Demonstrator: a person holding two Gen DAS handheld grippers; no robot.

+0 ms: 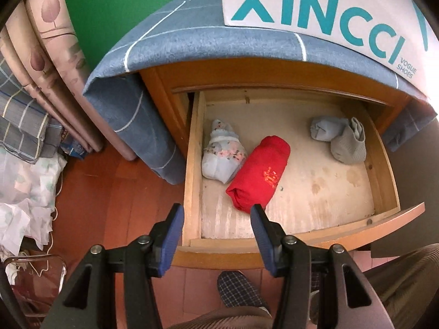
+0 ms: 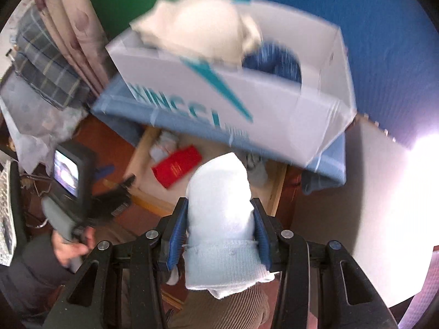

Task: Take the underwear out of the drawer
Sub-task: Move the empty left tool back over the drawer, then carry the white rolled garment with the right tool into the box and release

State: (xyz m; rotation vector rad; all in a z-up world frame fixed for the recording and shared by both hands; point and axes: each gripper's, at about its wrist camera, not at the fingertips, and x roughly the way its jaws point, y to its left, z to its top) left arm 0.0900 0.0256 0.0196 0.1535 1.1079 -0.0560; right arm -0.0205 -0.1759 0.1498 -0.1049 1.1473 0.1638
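The wooden drawer [image 1: 193,164] stands pulled out under a blue-covered cabinet. In it lie a red rolled underwear [image 1: 259,174], a floral pale-blue roll [image 1: 221,155], and at the far right a light-blue roll [image 1: 323,128] beside a grey roll [image 1: 348,148]. My left gripper [image 1: 216,213] hovers open over the drawer's near left corner, with nothing between its pads. My right gripper [image 2: 219,208] is shut on a pale-blue rolled underwear [image 2: 219,205], held high above the drawer [image 2: 277,192] and in front of the white shoe box [image 2: 274,115]. The red roll [image 2: 177,167] shows below.
The white XINCCI box [image 1: 315,8] sits on the blue cloth [image 1: 192,38] atop the cabinet; in it lie a cream garment [image 2: 197,33] and a dark-blue one [image 2: 274,60]. Folded bedding [image 1: 27,115] and plastic bags crowd the left floor. A slippered foot [image 1: 238,288] stands below the drawer front.
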